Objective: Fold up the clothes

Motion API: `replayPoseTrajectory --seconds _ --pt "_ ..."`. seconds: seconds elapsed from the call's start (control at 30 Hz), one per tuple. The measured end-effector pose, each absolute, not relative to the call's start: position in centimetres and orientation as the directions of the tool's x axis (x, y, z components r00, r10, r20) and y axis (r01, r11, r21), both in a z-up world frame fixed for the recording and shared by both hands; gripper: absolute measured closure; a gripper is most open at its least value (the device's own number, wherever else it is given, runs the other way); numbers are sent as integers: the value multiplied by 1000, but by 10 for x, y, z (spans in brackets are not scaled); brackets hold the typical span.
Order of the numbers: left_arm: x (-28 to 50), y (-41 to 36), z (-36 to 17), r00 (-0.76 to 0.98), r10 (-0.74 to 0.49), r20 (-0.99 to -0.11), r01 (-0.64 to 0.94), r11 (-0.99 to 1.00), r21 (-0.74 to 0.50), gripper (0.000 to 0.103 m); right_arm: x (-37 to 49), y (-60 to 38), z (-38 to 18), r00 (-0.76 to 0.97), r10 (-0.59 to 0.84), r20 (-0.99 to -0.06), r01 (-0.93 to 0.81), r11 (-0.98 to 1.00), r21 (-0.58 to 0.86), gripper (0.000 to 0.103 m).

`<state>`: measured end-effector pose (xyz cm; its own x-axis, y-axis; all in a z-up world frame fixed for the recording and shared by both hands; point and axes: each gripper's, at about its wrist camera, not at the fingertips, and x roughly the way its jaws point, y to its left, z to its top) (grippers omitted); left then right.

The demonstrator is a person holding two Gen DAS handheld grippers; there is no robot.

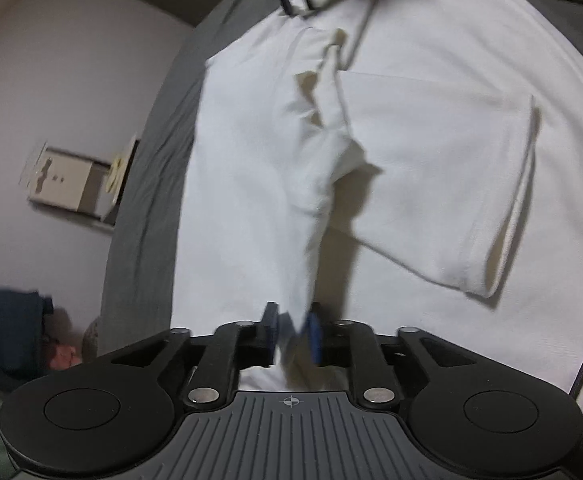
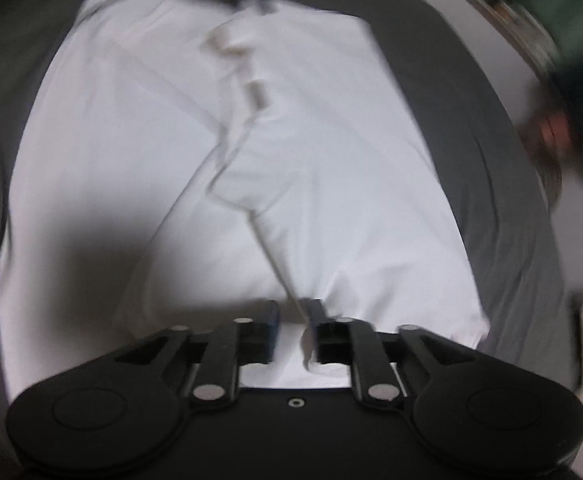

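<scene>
White shirt: soft, limp, light | left gripper narrow, pinching a raised fold | right gripper narrow, fabric between; I judge edge holds best.

Right wrist view motion-blurred throughout; crumpled white cotton shirt cut by gripper body; grip contact indiscernible.

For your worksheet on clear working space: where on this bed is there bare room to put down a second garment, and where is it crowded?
Bare room is slim: a strip of grey bed cover between the white cotton T-shirt and the pale wall, and the matching grey band in the right wrist view. The middle is crowded: the shirt fills it, its raised ridge running between the left gripper and right gripper.
</scene>
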<state>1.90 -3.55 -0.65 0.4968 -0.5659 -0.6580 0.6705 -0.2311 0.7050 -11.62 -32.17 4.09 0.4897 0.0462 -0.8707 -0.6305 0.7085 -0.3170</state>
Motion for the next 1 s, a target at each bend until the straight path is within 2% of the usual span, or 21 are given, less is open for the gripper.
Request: replayPoseTrajectory --seconds 0.07,0.1,0.23,0.33,0.5,0.57,0.6,0.63,0.73,0.83,0.9,0.97,1.0 --pt "26 -36 0 527 -581 -620 681 -148 718 15 -109 -342 50 474 86 -876 -506 841 -191 81" --pt "31 -36 5 544 -590 -597 689 -92 719 11 -106 -355 53 472 112 -874 -426 898 -115 81" --pt "50 -39 27 557 -613 -560 770 127 625 10 -92 -415 60 518 209 -829 -40 975 221 75" --pt "52 -40 38 487 -664 -568 835 163 525 10 -88 -439 49 510 172 -843 158 944 288 75" --pt "34 -49 25 340 -676 -653 890 7 456 10 -85 -437 28 451 234 -861 179 922 344 77" --pt "29 -50 16 272 -642 -717 916 -55 397 10 -82 -434 25 447 255 -857 154 922 355 90" --pt "27 -49 12 243 -623 -743 931 -66 359 10 -80 -432 25 441 257 -860 146 925 351 93" --pt "28 -48 10 218 -606 -765 945 -66 321 10 -79 -431 26 438 235 -868 149 933 328 96" --pt "37 -47 9 186 -583 -791 975 13 220 10 -81 -433 30 423 137 -896 182 956 232 96" --pt "51 -42 10 176 -581 -795 984 96 148 10 -80 -434 27 411 140 -901 196 951 238 96" --pt "61 -38 14 184 -614 -768 982 151 114 10 -80 -435 29 420 145 -896 208 946 250 89" --pt "77 -28 22 215 -656 -724 965 256 54 10 -79 -440 37 444 135 -886 224 941 255 66" --pt "88 -26 25 237 -667 -706 947 322 13 10 -78 -442 42 465 123 -877 228 940 253 62"
